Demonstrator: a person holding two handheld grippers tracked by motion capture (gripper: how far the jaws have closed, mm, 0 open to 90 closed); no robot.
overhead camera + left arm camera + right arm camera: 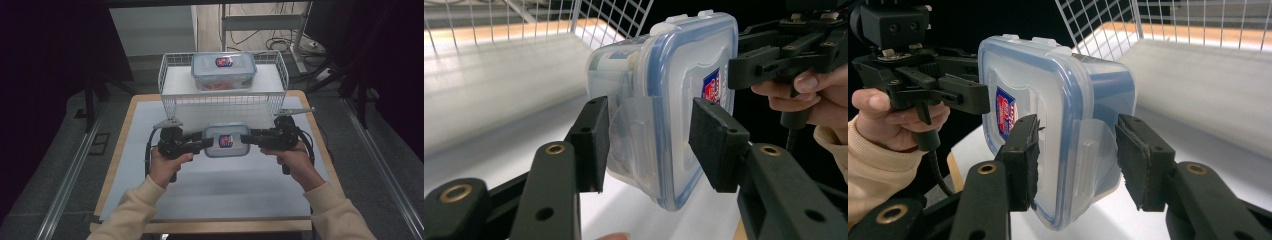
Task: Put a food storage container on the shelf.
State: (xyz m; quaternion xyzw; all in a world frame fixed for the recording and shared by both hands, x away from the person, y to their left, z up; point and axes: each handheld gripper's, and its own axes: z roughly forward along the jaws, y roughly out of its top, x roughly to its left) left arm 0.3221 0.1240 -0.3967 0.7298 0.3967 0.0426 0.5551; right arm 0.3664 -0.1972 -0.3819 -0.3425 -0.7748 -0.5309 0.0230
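Currently you carry clip-lid food container (226, 140) between both tools: left gripper (206, 144) pinches one end, right gripper (246, 138) pinches other, keeping it level, off table (215, 195), before wire basket (172, 102) holding second container (223, 71).

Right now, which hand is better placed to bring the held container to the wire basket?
Neither clearly. The left gripper and right gripper each clamp one end of the container, equally near the wire basket. Moving both together seems safest.

Both grippers' jaws clamped, facing inward.
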